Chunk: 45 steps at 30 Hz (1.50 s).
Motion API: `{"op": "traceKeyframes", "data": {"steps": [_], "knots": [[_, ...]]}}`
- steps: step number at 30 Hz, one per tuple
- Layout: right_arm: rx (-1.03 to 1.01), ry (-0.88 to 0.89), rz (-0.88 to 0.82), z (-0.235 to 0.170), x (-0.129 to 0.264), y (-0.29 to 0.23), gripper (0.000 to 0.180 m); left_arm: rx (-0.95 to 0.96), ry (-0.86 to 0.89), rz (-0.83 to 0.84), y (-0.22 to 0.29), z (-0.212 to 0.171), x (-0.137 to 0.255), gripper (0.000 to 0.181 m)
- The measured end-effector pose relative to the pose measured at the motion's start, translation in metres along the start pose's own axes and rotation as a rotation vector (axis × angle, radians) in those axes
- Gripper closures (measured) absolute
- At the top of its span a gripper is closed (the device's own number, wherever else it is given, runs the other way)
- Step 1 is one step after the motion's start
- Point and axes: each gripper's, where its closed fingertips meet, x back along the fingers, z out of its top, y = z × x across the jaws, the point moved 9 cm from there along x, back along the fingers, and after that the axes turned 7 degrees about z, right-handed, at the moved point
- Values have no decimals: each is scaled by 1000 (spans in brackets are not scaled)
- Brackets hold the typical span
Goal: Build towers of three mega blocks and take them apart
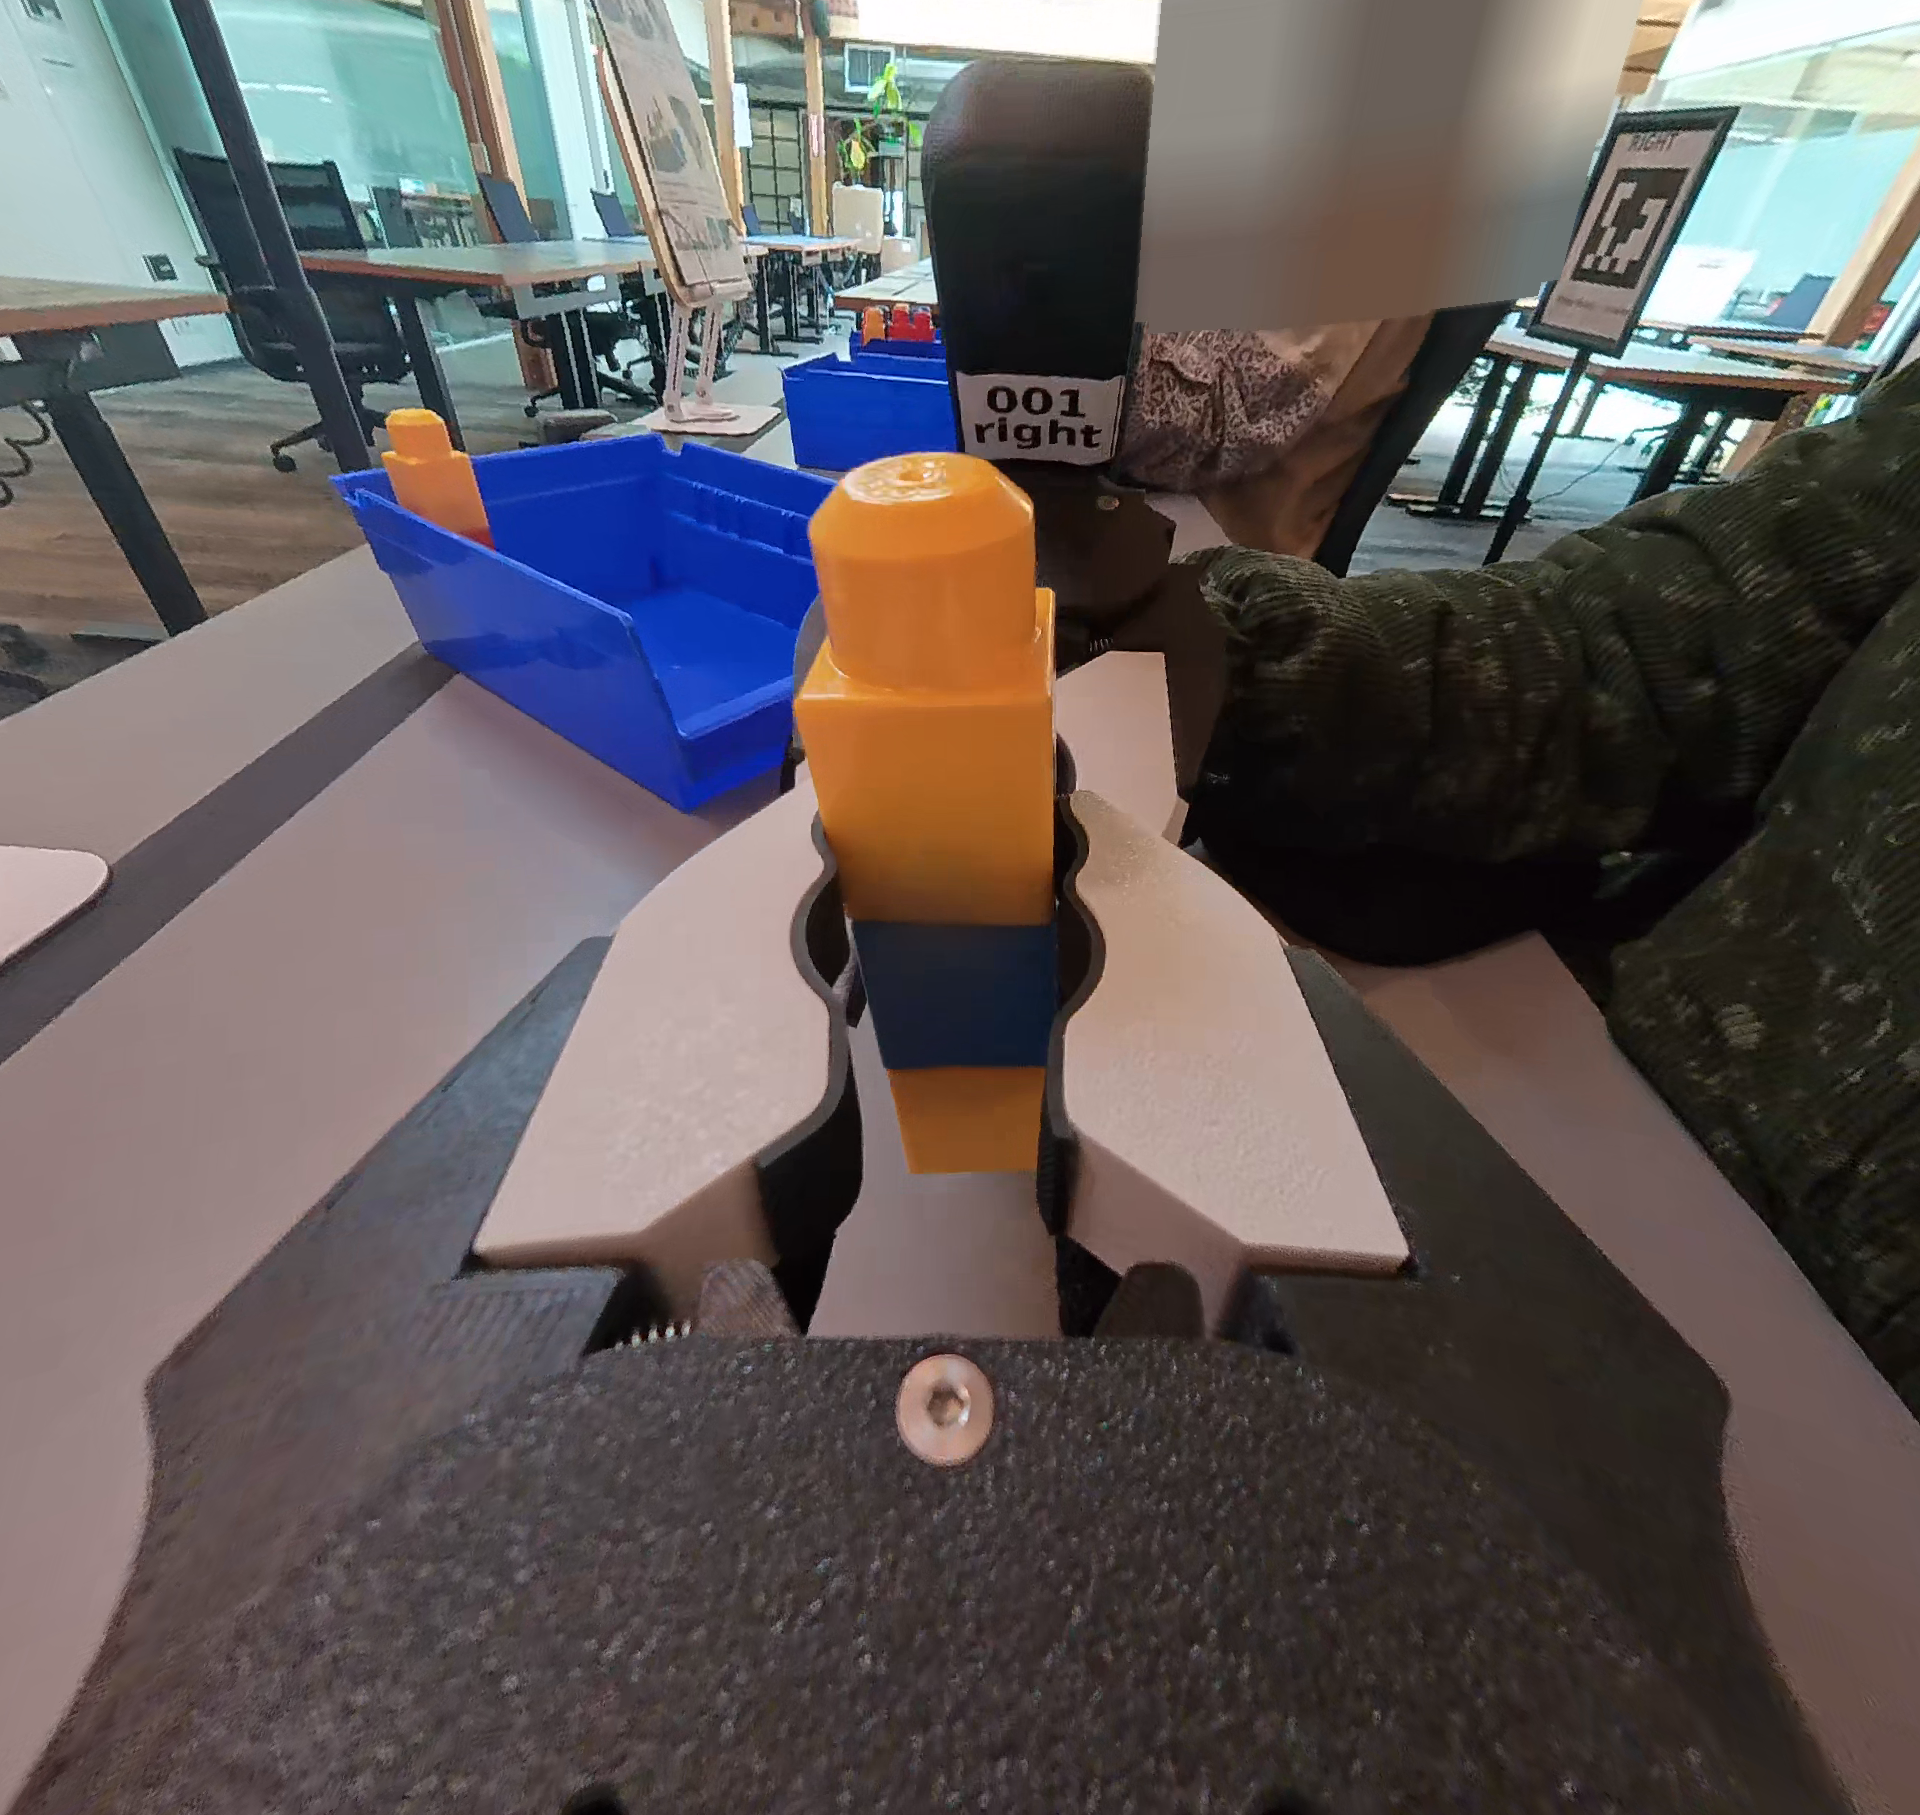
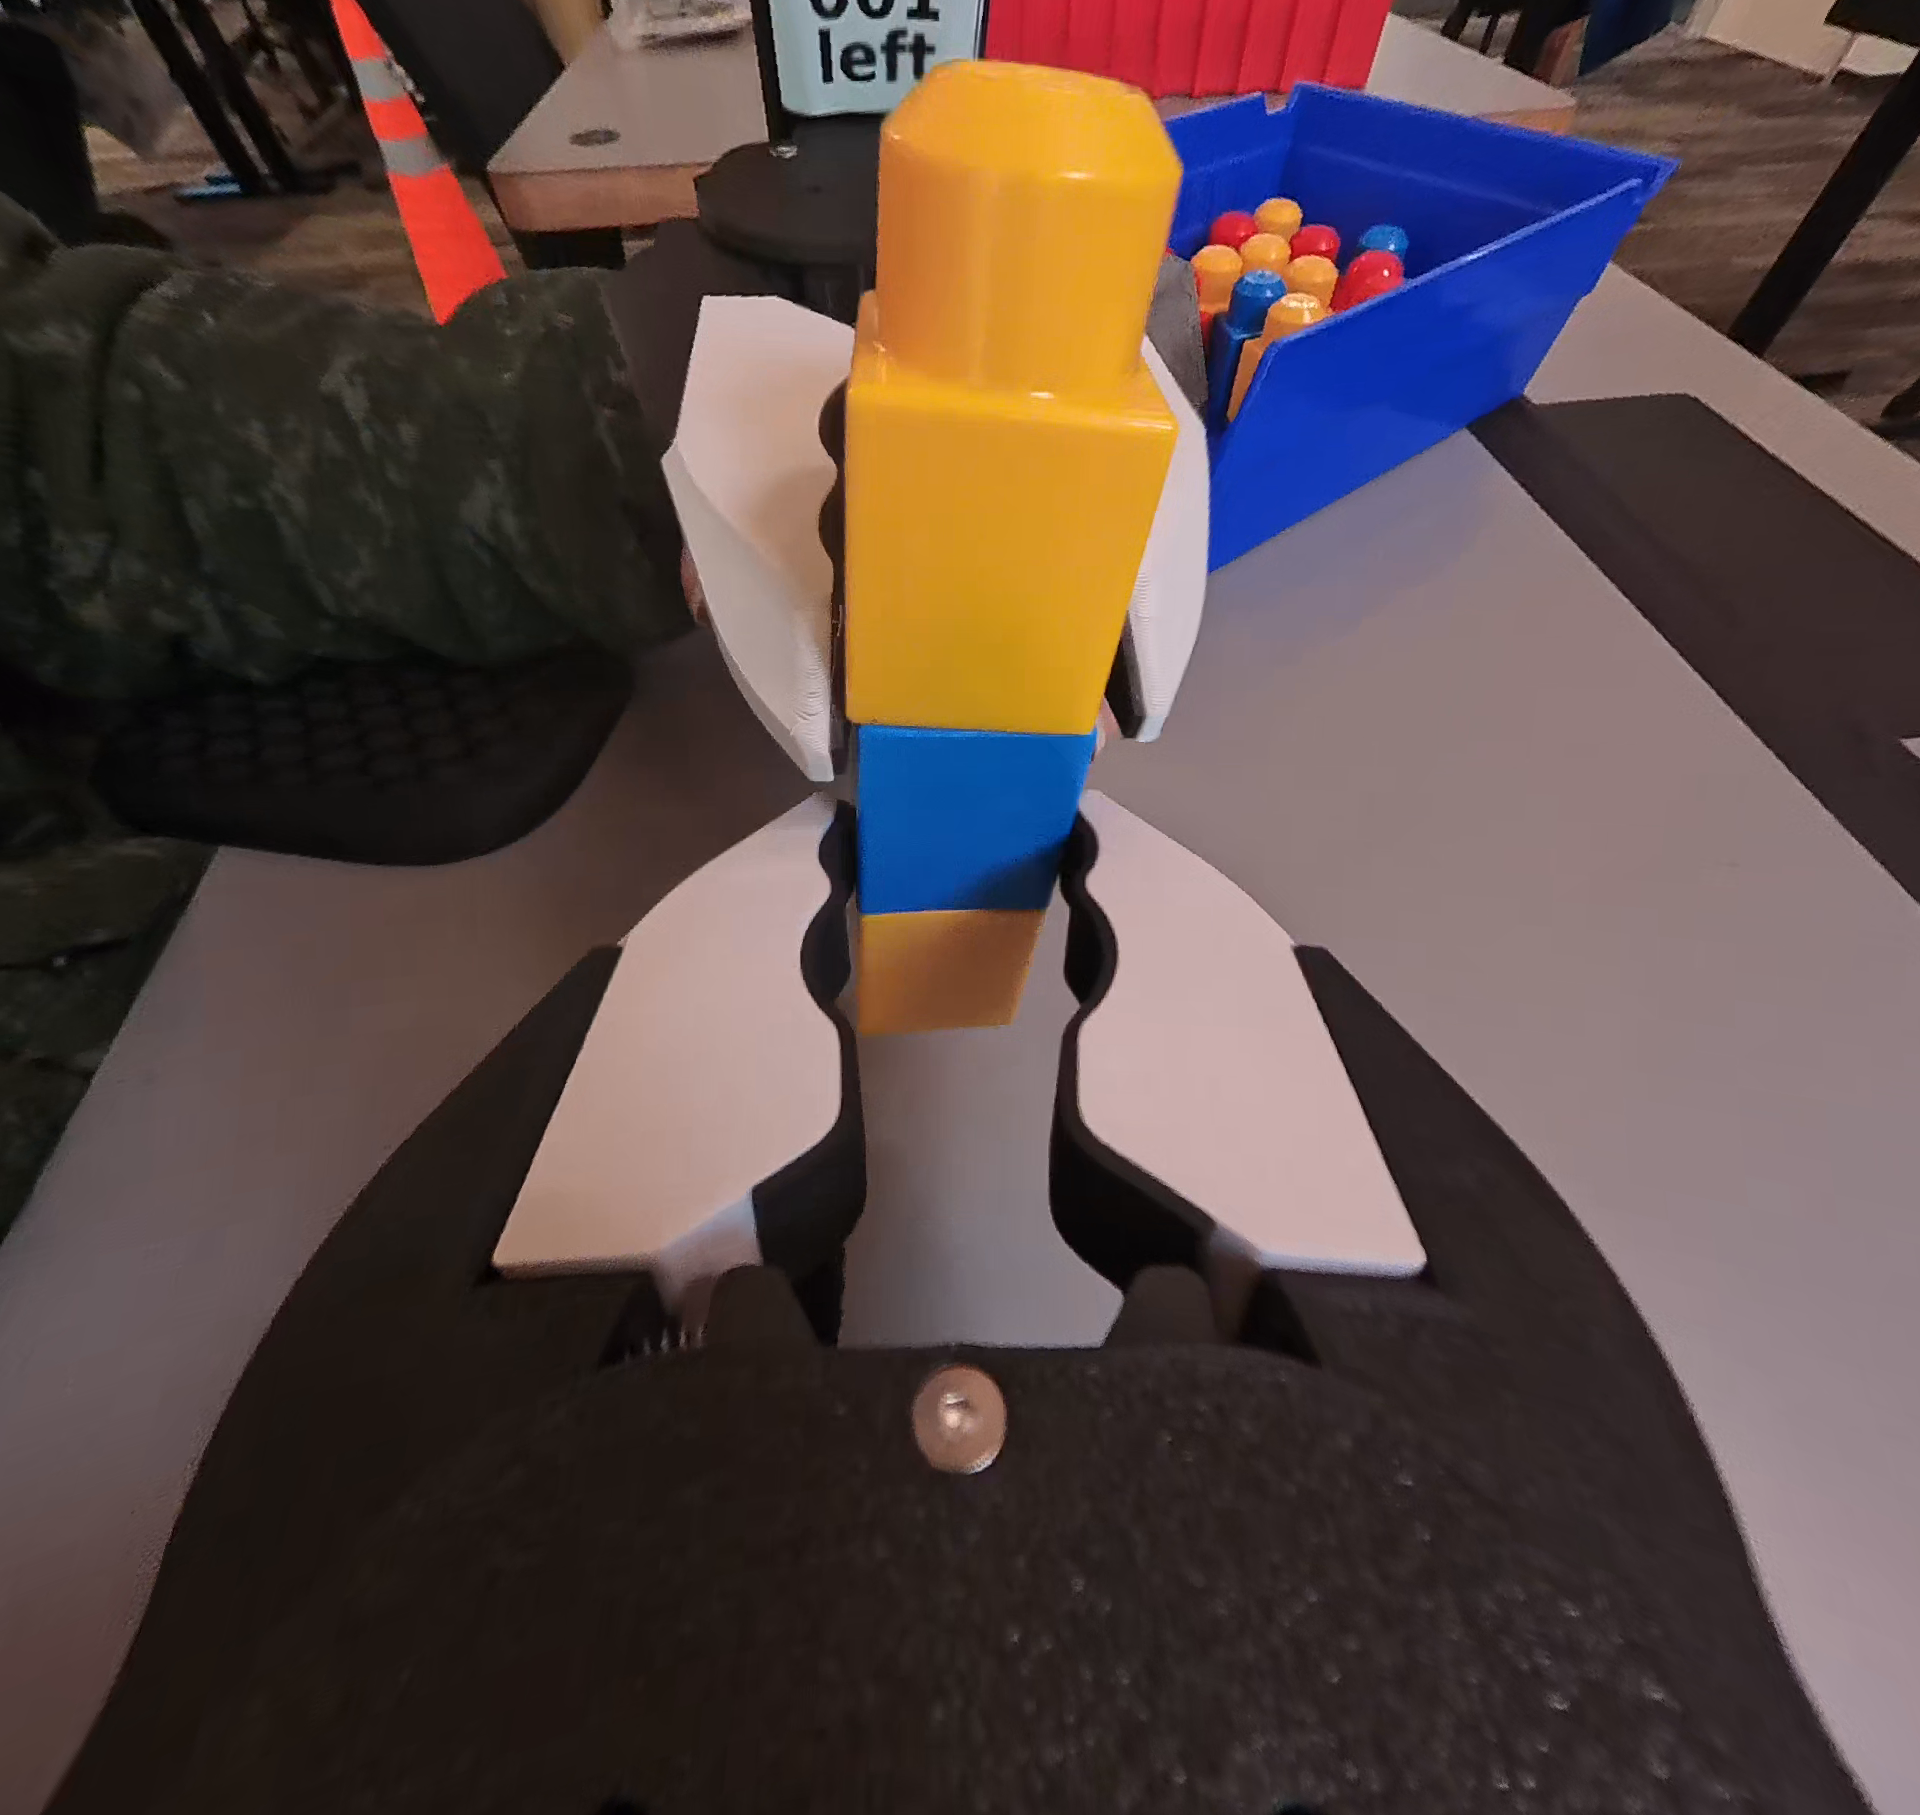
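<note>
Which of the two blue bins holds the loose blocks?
The blue bin in the right wrist view, filled with red, orange and blue blocks. The other bin holds one small stack.

My left wrist view is bright, daylight glaring white at 12 o'clock; my right wrist view is dimmer. Both bend at the edges, slightly soft near the corners.

Left gripper [image 1: 951, 918] and right gripper [image 2: 961, 892] clamped (facing).

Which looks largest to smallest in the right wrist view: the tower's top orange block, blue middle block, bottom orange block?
1. top orange block
2. blue middle block
3. bottom orange block
Nearness to the camera enlarges the top one; true sizes are unsure.
</note>
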Motion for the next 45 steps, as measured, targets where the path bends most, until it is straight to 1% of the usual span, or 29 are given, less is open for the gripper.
{"op": "traceKeyframes", "data": {"steps": [3,6,10,13,17,30,34,35,36,39,41,42,43,45], "knots": [[-21,28,17,1,2,1,142,-6,13,9,0,2,1,143],[-11,-7,28,-1,1,0,142,20,86,1,-1,10,9,141],[-21,-29,40,-4,-2,-1,142,-34,39,24,2,11,9,143],[-22,-31,25,-3,-2,0,142,-14,24,35,1,12,9,143],[-13,-30,5,-3,0,1,142,-50,19,74,3,15,7,143],[-11,-33,20,-5,-1,0,142,-40,9,59,3,13,7,143],[-15,-19,21,-4,0,1,142,-46,30,68,3,14,7,143],[-14,-12,21,-3,0,1,142,-53,40,75,3,15,8,142],[-13,-7,23,-3,1,1,142,-60,45,79,3,15,8,136],[-14,15,21,-2,5,2,142,-61,-9,52,4,10,5,127],[-17,43,25,-1,7,2,142,-73,-53,40,6,5,0,131],[-16,47,32,0,7,2,142,-77,-66,52,6,3,-1,139],[-9,42,34,-1,7,1,142,-79,-75,59,5,2,-2,143],[-3,25,22,-1,6,1,142,-64,-106,56,4,2,-1,143]]}}
